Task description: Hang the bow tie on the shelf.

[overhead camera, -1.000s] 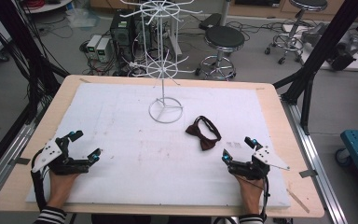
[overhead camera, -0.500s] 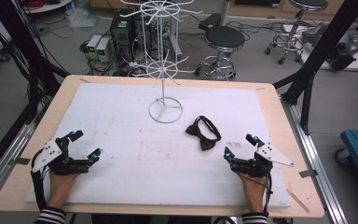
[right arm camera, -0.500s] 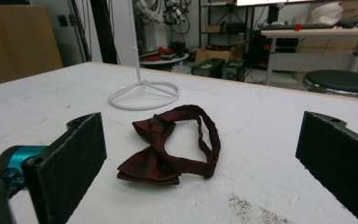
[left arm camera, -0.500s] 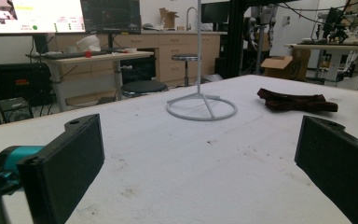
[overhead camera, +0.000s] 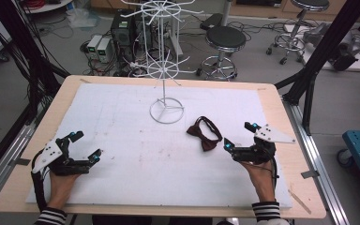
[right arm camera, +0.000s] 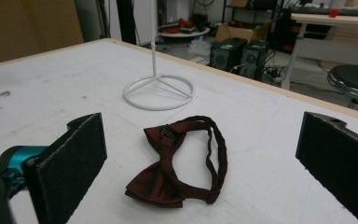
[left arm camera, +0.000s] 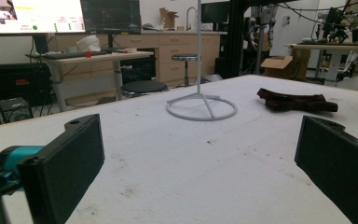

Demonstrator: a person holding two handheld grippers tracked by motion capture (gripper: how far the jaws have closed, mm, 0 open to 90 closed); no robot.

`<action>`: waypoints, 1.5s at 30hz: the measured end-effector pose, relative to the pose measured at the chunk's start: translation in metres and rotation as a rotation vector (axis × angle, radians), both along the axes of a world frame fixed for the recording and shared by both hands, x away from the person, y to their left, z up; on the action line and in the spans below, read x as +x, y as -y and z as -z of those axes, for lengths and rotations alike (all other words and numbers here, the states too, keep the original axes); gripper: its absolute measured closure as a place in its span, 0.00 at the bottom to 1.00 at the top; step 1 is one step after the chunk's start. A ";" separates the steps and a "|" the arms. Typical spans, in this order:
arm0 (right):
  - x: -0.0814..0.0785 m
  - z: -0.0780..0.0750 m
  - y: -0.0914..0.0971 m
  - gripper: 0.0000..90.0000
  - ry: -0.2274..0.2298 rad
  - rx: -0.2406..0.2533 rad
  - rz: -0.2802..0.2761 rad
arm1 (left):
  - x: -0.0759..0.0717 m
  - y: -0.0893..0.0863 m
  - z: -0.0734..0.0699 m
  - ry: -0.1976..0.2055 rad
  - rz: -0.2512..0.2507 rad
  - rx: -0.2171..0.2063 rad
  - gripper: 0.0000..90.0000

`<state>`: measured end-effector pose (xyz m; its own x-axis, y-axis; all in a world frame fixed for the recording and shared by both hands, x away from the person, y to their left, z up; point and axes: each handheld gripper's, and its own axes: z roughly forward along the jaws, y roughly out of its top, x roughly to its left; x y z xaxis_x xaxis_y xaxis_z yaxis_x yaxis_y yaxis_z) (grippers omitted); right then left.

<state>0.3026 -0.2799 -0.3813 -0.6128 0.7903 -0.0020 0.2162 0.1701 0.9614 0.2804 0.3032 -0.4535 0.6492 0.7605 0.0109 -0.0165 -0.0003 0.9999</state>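
A dark red bow tie (overhead camera: 205,136) with its strap looped lies flat on the white mat (overhead camera: 122,122), right of centre. My right gripper (overhead camera: 237,135) is open just to its right. In the right gripper view the bow tie (right arm camera: 168,177) lies on the mat between and just beyond the two spread jaws of the right gripper (right arm camera: 200,140). My left gripper (overhead camera: 86,144) rests open at the mat's near left with nothing between its jaws. From the left gripper (left arm camera: 198,163) the bow tie (left arm camera: 298,101) lies far off to the right.
A white wire stand (overhead camera: 167,108) with hooked tiers rises from a ring base at the mat's far centre, also seen as stand (left arm camera: 201,108) and stand (right arm camera: 158,95). The wooden table edge (overhead camera: 290,154) frames the mat. Stools and computer cases stand on the floor beyond.
My right gripper has moved forward, closer alongside the bow tie. The left gripper and the bow tie have not moved.
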 end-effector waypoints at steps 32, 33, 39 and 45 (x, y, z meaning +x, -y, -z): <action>0.075 -0.031 -0.047 0.01 -0.291 -0.275 -0.168 | 0.000 0.000 0.000 0.000 0.003 -0.002 0.02; 0.077 -0.032 -0.049 0.01 -0.296 -0.282 -0.174 | 0.000 0.000 0.000 0.000 0.004 -0.003 0.02; 0.088 -0.034 -0.064 0.01 -0.336 -0.354 -0.210 | 0.000 0.000 0.000 -0.001 0.005 -0.004 0.02; 0.096 -0.028 -0.077 0.01 -0.365 -0.415 -0.224 | 0.000 -0.001 0.000 -0.001 0.005 -0.005 0.02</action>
